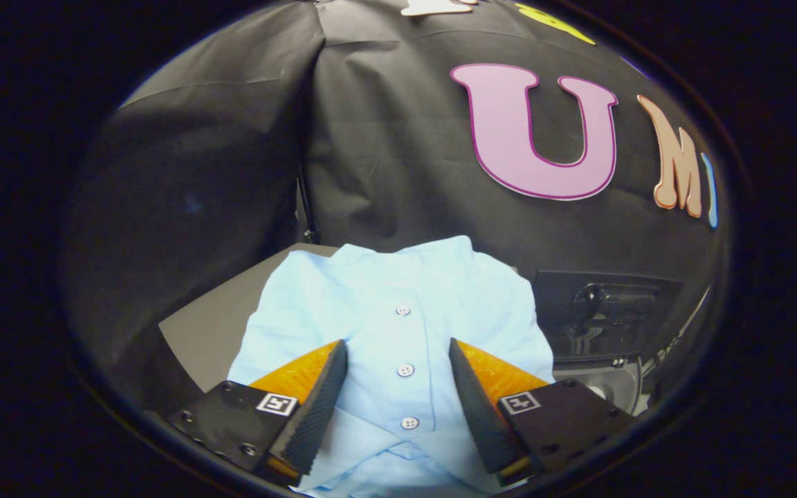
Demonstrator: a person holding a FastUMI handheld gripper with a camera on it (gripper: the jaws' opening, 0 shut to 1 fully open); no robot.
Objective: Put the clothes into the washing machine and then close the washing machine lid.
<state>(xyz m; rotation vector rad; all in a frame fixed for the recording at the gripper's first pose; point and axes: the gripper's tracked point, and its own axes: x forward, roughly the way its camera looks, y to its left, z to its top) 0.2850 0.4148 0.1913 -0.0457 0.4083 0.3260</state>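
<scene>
One shirt, light blue with buttons down the front, lies folded on the grey table. It is not in the washer yet, so I think the job has only just begun. The gripper hangs over the shirt with its fingers spread wide, holding nothing. The button strip runs between the fingers. I cannot tell if the tips touch the cloth. The washer sits just beside the shirt, on the right, with its dark lid standing up. Little of its tub shows, so I cannot tell what is inside. Grabbing, dropping in and shutting the lid are all left to do.
</scene>
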